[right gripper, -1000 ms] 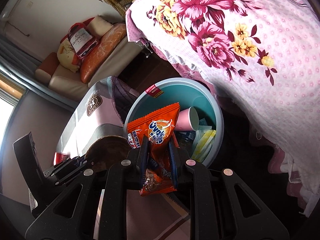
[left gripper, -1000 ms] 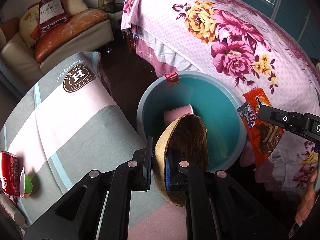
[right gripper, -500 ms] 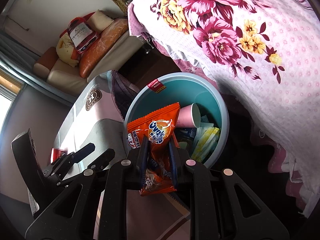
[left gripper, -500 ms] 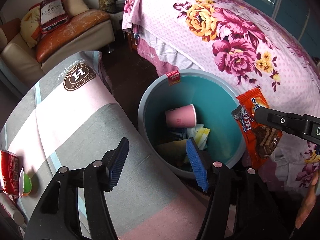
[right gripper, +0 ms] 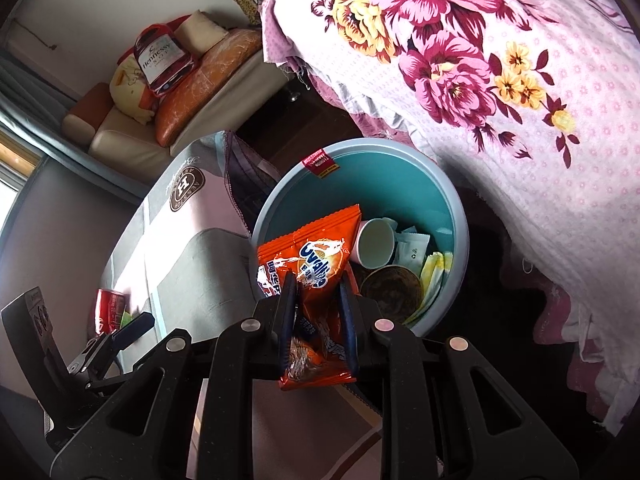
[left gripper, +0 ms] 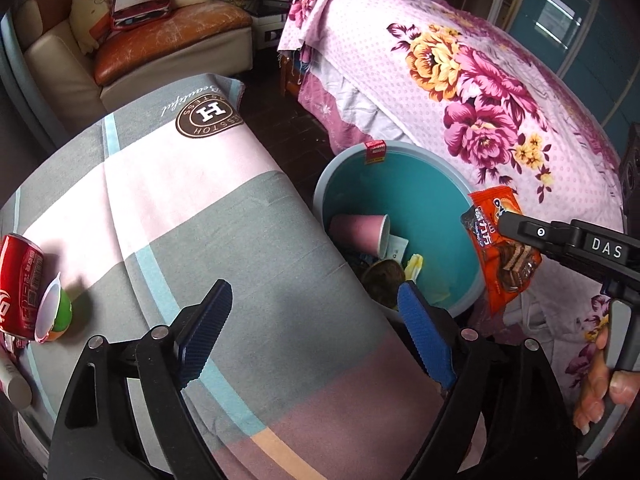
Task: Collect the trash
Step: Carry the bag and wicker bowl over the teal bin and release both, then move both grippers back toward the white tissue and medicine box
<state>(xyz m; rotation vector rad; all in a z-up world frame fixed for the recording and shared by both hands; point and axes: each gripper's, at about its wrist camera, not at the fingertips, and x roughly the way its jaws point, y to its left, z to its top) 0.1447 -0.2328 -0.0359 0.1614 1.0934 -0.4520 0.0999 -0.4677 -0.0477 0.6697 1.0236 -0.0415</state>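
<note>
The step in hand is the drop into the teal waste bin [right gripper: 454, 200]. The left gripper [left gripper: 316, 322] stands with its jaws wide apart and nothing between them; they have just been opening, and the brown coconut shell half [right gripper: 392, 290] lies in the bin among a pink paper cup [right gripper: 374, 246], white sachets and a yellow wrapper. In the left wrist view the bin sits at about two o'clock from those empty jaws, beside the cloth-covered desk [left gripper: 200, 216].

The right gripper [right gripper: 318, 320] holds the orange Ovaltine snack wrapper [right gripper: 316, 264] pinched between its jaws, which have just begun easing apart, though the pads seem to bear on the foil. The wrapper hangs over the bin's near rim, its top leaning toward twelve o'clock over the opening.

Next, I judge, the right jaws must part fully while the wrapper is well over the opening, since it is near the rim and could slide down outside. After that, the red soda can [left gripper: 18, 284] and the small green cup [left gripper: 58, 314] at nine o'clock on the desk are left for the free left gripper.
</note>
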